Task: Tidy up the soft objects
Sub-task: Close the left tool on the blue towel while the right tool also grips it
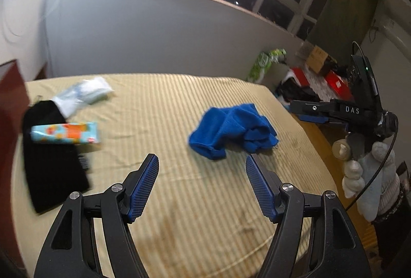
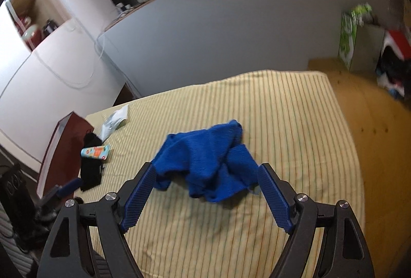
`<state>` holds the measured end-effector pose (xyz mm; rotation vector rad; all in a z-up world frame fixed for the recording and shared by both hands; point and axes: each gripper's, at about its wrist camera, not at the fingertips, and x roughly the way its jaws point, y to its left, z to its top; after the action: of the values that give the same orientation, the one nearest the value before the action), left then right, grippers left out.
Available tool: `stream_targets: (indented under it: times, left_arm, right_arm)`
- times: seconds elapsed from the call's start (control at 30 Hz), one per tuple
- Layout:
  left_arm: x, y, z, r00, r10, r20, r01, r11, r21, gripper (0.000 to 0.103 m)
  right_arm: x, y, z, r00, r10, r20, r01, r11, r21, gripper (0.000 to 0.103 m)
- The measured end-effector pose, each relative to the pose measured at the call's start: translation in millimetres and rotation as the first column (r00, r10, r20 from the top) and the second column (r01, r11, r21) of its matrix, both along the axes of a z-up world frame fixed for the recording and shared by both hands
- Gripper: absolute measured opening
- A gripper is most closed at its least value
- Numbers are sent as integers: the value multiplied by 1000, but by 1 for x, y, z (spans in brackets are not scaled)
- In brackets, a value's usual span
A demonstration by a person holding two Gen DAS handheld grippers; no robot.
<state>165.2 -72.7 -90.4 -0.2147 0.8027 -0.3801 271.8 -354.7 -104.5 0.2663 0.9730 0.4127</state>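
Looking through my left wrist view, I see the left gripper [image 1: 201,162] spread wide and empty over the striped cloth [image 1: 159,103], with the blue towel [image 1: 232,132] crumpled just ahead. Far left lie a black sock [image 1: 51,170], a printed tube [image 1: 65,134] across it and a white packet [image 1: 84,92]. A gloved hand [image 1: 370,175] holds the right gripper [image 1: 310,112] at the edge. In my right wrist view, its jaws gape around the towel's [image 2: 205,162] near edge, pads clear; a red box [image 2: 64,146] stands far left, its inside hidden
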Motion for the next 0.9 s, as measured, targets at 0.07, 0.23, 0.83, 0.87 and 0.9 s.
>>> stream_targets:
  times: [0.07, 0.23, 0.83, 0.87, 0.9]
  left_arm:
    - [11, -9, -7, 999, -19, -28, 19, 1000, -8, 70]
    - [39, -26, -23, 996, -47, -79, 47, 999, -3, 70]
    - [82, -84, -48, 979, -163, -124, 169, 985, 40, 70]
    - [84, -88, -49, 977, -172, -124, 177, 984, 35, 70]
    - [86, -91, -50, 976, -176, -127, 181, 983, 29, 68]
  right_arm:
    - [8, -3, -11, 1000, -2, -28, 3, 1000, 22, 78]
    - [24, -1, -29, 997, 8, -74, -5, 999, 46, 78]
    - [45, 20, -63, 982, 97, -164, -73, 987, 146, 72]
    - [45, 22, -63, 981, 101, -165, -77, 986, 147, 69]
    - [45, 23, -63, 981, 102, -168, -77, 986, 146, 63]
